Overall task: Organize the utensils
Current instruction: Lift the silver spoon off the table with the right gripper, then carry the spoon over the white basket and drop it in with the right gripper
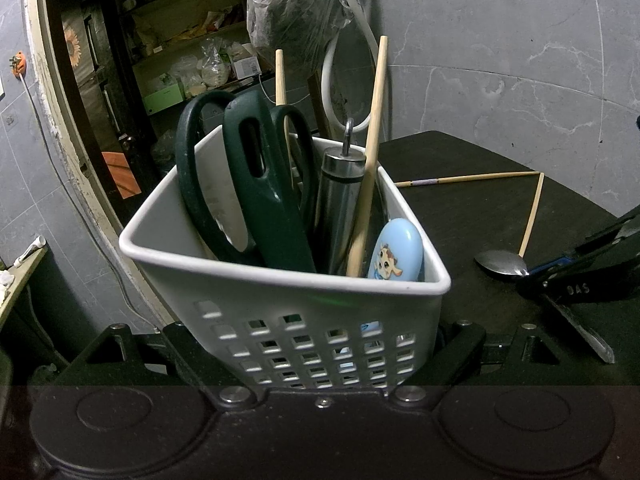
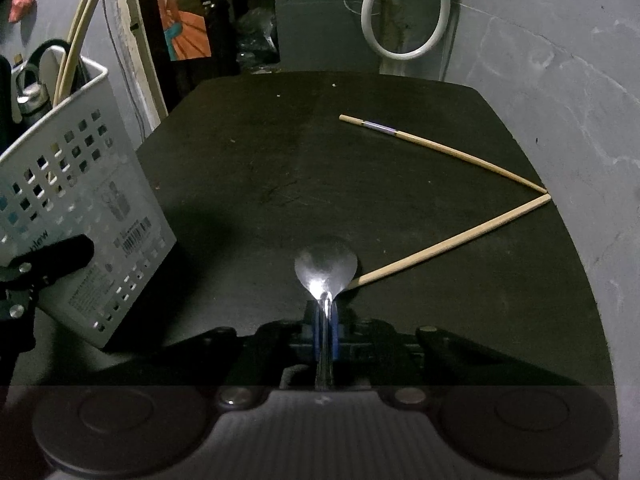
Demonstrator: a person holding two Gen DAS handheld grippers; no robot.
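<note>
Grey marbled walls are closing in around a dark table (image 2: 280,168). Directly ahead of the right gripper (image 2: 326,322), a metal spoon (image 2: 326,268) is lying with its handle running back between the pads, which are pinching it tight. Off to that gripper's left, the left gripper (image 1: 304,344) is clasping a white caddy (image 1: 248,280), tilted and already crowded. Two chopsticks (image 2: 444,152) are lying ahead-right.
</note>
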